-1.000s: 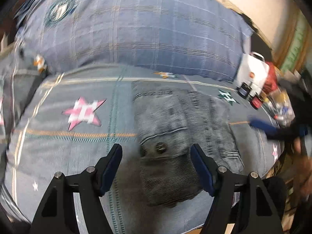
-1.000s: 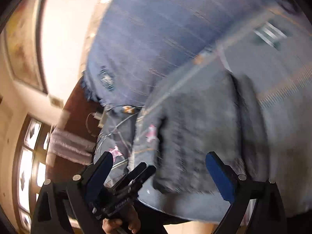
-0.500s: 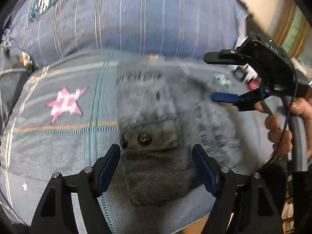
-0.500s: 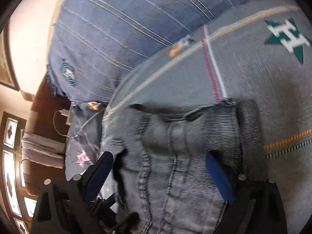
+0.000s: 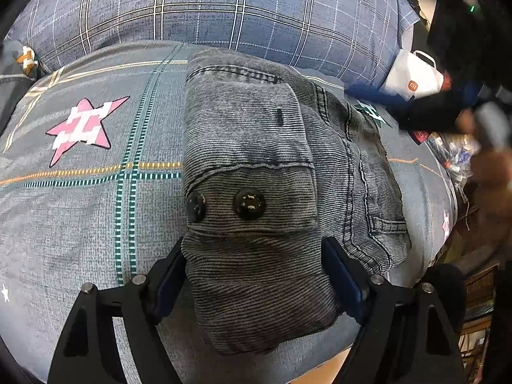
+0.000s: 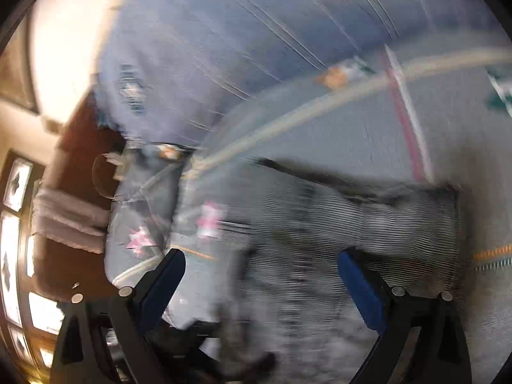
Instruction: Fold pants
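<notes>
Folded grey corduroy pants (image 5: 249, 166) lie on the bedspread (image 5: 80, 208), a buttoned pocket flap facing up. My left gripper (image 5: 252, 275) points down at their near end. Its jaws are opening, and the bundle sits between the blue pads (image 5: 169, 275) with no clear squeeze. In the right wrist view, blurred by motion, my right gripper (image 6: 262, 284) stands open above the pants (image 6: 352, 233) with nothing gripped. The right gripper also shows as a blur at the upper right of the left wrist view, one blue finger (image 5: 377, 96) over the far right side of the pants.
A blue plaid quilt (image 5: 224, 9) is heaped behind the pants. A white paper bag (image 5: 412, 80) and small clutter (image 5: 454, 150) sit at the bed's right side. The bed's near edge runs just below the pants. A window (image 6: 12, 256) and dark wood furniture lie to the left.
My left gripper has come down close onto the pants' near end and its jaws have widened around it. The right gripper has swung across the far right of the pants.
</notes>
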Action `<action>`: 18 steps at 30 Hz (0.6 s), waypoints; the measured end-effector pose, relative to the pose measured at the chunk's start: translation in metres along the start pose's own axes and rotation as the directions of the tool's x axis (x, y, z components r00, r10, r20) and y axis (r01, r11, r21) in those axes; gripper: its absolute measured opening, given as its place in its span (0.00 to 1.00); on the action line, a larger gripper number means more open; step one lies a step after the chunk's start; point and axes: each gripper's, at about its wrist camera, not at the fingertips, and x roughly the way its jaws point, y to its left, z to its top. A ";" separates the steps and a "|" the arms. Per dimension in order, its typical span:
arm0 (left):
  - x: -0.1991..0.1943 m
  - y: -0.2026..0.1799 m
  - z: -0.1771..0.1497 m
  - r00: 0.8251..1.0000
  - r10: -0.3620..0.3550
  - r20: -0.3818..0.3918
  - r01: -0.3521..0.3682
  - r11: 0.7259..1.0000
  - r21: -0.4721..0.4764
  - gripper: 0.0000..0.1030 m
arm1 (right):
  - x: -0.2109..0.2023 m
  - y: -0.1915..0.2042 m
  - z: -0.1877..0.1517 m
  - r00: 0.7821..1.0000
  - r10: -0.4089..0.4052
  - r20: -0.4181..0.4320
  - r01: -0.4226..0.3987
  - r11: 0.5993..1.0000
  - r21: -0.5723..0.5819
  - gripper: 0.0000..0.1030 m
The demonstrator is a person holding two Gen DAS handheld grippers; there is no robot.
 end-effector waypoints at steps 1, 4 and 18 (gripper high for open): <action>0.001 -0.001 0.000 1.000 0.002 0.001 -0.002 1.000 0.004 0.81 | -0.003 0.011 0.002 0.999 0.041 0.008 -0.041 0.999 -0.021 0.95; 0.000 -0.004 -0.001 1.000 -0.005 0.000 0.005 1.000 -0.003 0.81 | 0.000 0.022 0.007 0.999 0.022 0.025 -0.019 0.996 -0.088 0.97; -0.049 0.068 -0.008 0.992 -0.063 0.110 0.090 0.960 -0.266 0.80 | -0.007 -0.038 -0.017 1.000 -0.023 0.016 0.022 0.999 0.036 0.98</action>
